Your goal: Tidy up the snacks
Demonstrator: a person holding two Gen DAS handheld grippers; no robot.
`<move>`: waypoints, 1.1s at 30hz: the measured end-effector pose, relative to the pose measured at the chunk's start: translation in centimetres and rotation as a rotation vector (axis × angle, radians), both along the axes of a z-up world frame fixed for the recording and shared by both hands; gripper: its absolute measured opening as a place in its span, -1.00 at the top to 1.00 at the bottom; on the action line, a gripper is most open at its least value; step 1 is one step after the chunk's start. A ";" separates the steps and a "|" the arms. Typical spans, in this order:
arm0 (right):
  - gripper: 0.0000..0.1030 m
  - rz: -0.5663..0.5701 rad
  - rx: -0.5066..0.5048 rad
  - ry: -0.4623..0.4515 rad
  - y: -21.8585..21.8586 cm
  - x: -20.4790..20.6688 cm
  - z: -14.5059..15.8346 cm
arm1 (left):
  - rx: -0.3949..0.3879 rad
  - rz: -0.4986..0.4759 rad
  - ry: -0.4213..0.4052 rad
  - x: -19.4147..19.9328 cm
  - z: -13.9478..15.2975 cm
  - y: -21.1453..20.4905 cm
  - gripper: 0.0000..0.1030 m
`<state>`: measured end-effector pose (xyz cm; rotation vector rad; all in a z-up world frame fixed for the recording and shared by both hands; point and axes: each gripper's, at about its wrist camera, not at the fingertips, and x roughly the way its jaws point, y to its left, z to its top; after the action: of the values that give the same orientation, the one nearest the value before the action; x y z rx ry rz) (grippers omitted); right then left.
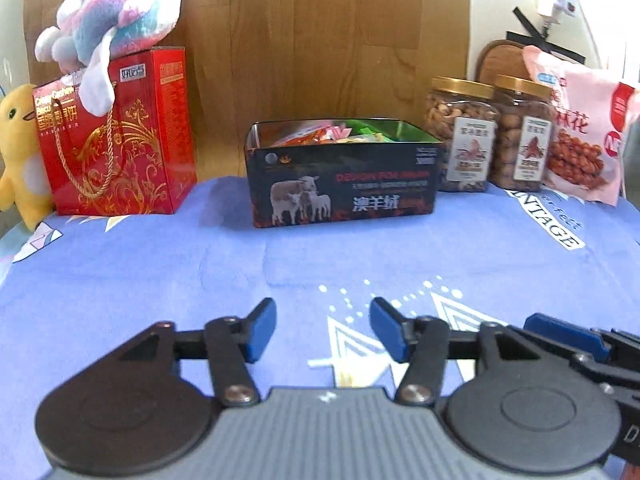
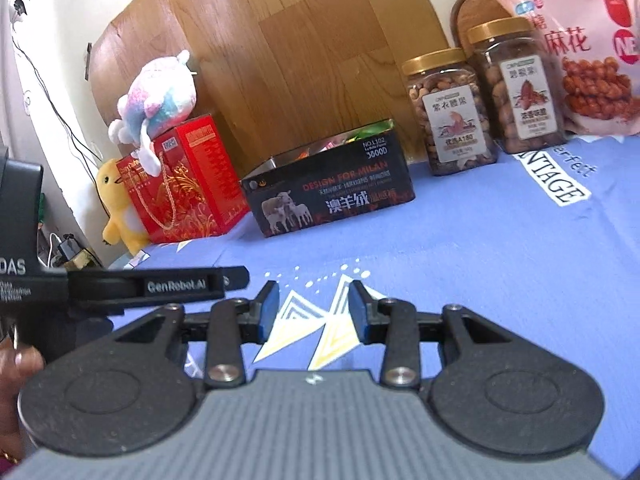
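Both tools hang apart-jawed and empty over the blue-clothed desk (image 1: 160, 272): the left tool (image 1: 323, 330) and the right tool (image 2: 313, 309). The snacks sit in the black tin (image 1: 344, 188) (sheep pictured on its side) at the back of the desk, between the red gift box (image 1: 120, 136) and two nut jars (image 1: 464, 136).

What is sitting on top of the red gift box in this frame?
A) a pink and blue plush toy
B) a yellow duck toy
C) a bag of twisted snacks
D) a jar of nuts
A: the pink and blue plush toy lies on top of the red gift box; the yellow duck toy stands beside it.
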<state>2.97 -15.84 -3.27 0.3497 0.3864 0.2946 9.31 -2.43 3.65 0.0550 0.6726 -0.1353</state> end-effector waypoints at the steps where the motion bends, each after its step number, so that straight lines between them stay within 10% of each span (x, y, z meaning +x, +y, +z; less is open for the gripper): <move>1: 0.06 -0.003 0.003 0.000 0.0 -0.3 0.0 | 0.002 -0.001 -0.008 -0.6 0.1 -0.1 -0.27; 7: 0.03 -0.003 0.033 0.009 -0.1 -1.7 -0.6 | 0.018 0.012 -0.051 -3.0 0.8 -0.6 -0.93; 33: -0.02 -0.025 0.061 0.003 -0.4 -2.7 -0.6 | 0.084 0.113 -0.031 -3.8 -0.4 -0.3 -1.00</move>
<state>0.30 -16.25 -3.89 0.4141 0.3765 0.2823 5.52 -2.74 3.26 0.0999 0.6487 0.0026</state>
